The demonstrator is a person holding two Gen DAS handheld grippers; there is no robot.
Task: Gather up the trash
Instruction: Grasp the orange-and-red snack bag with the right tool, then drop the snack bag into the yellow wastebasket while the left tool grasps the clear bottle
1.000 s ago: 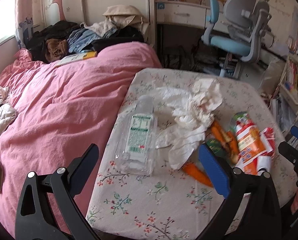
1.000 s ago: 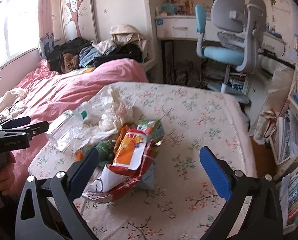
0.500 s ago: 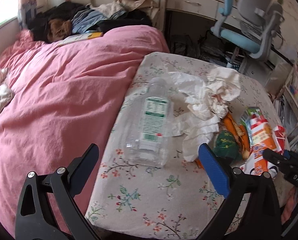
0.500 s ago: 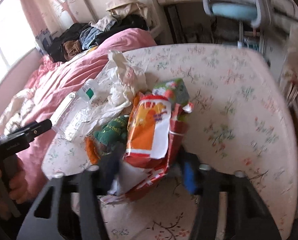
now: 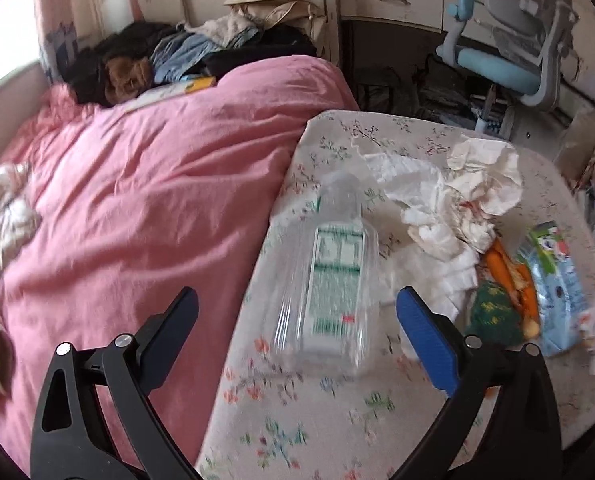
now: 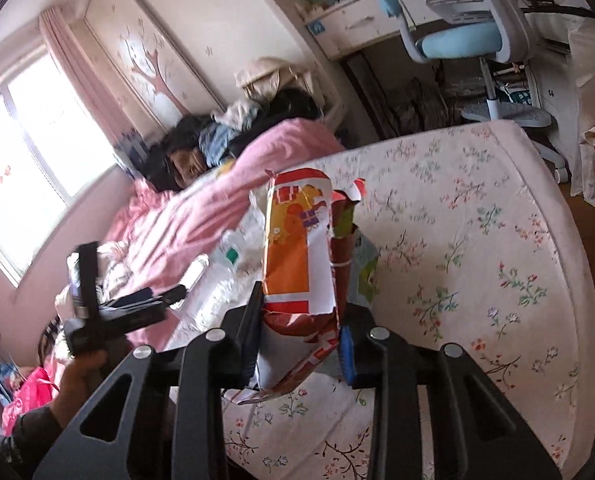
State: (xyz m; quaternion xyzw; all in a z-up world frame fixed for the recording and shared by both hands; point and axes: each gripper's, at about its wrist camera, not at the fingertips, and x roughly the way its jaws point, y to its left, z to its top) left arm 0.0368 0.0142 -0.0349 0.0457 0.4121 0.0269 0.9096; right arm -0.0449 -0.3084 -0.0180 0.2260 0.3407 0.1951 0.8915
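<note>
On a floral-print mattress (image 5: 337, 420) beside a rumpled pink duvet (image 5: 137, 208), a person with a two-finger gripper in each hand is clearing litter. The right gripper (image 6: 301, 332) has an orange-and-red snack bag (image 6: 297, 256) between its fingers, the jaws closing on the bag's crumpled lower end with both pads against the foil; the bag stands upright and looks lifted off the mattress. The left gripper (image 5: 297, 320) hangs with its fingers wide apart and nothing between them, pointed down at a clear plastic bottle (image 5: 329, 292) that lies on its side near the mattress edge, label up. Just right of the bottle sits a heap of crumpled tissues (image 5: 457, 208), and beyond that an orange wrapper (image 5: 509, 276), a small green packet (image 5: 493, 312) and a light-blue drink carton (image 5: 553, 292) — all on the mattress.

The step in hand looks like the first pickup: the snack bag secured, the bottle next. No bin or sack can be made out in either view, so where the bag goes cannot be told. The left hand's next move calls for a straddle of the bottle's flat sides and a firm close — thin, smooth plastic may well squirm or roll toward the duvet.
</note>
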